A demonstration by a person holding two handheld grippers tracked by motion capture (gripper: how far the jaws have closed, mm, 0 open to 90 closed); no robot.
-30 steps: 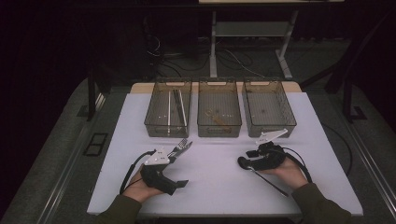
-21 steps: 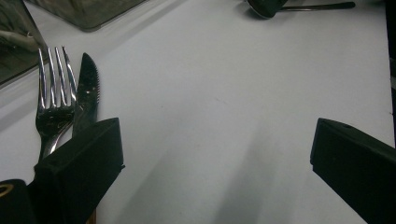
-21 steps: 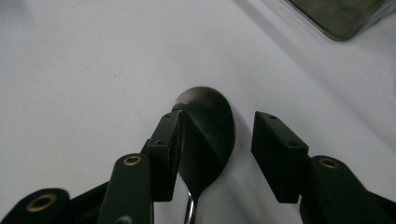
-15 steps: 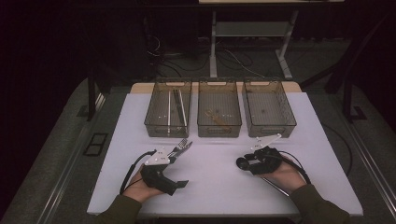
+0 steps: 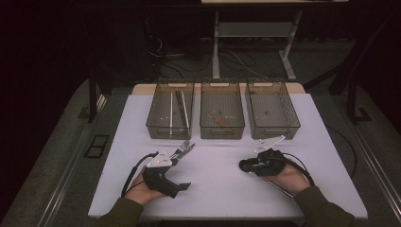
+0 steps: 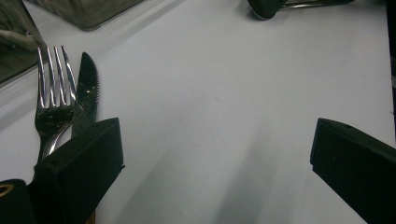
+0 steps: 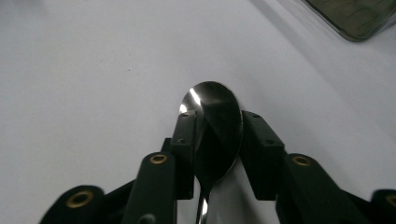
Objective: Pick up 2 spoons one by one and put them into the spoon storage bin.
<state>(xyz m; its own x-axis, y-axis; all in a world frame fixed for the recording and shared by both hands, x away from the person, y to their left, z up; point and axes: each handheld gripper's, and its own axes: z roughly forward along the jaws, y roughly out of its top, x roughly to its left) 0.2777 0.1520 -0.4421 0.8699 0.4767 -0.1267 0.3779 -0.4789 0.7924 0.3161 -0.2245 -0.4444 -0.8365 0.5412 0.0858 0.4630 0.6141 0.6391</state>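
1. Spoon [image 7: 217,126] is the thing being handled; in the high view the right gripper [image 5: 247,165] lies low on the white counter [image 5: 217,189], held by the right hand [image 5: 283,172], just in front of the right-most of three clear bins [image 5: 271,108]. The left gripper [image 5: 182,182] rests at the counter's near left in the left hand [image 5: 142,189], beside a fork [image 5: 184,146] and knife.
2. In the left gripper view, its jaws stand wide apart with bare counter between them. The fork [image 6: 53,98] and a serrated knife [image 6: 88,93] lie side by side, touching, just past the left jaw. The spoon's bowl [image 6: 266,7] shows at the top edge.
3. In the right gripper view, the jaws are pressed against both sides of the spoon's bowl, pinching it just above the counter; a bin corner [image 7: 359,18] sits at upper right.
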